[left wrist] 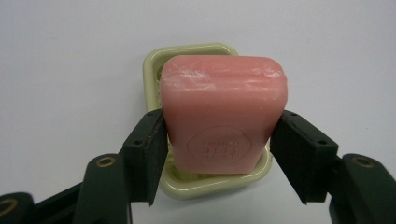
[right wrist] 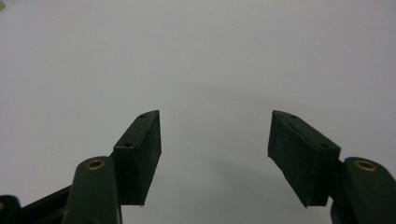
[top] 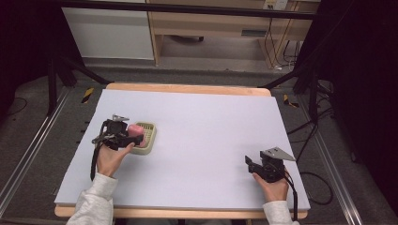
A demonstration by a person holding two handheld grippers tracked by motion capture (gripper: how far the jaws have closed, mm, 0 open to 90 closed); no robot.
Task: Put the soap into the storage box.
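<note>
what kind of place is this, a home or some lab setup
Most likely a lab or recording setup, not a home: a table under a plain pale sheet, black frame bars around it, loose cables on the floor, and a wooden desk behind.

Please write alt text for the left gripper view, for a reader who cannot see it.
A pink soap bar is held between the two black jaws of the left gripper, just over a pale green soap dish. The dish sits on a plain white table.

Count of things on the table

One pink soap bar (left wrist: 223,116), one pale green soap dish (left wrist: 154,63), two grippers: left (left wrist: 219,140), right (right wrist: 215,140).
</note>
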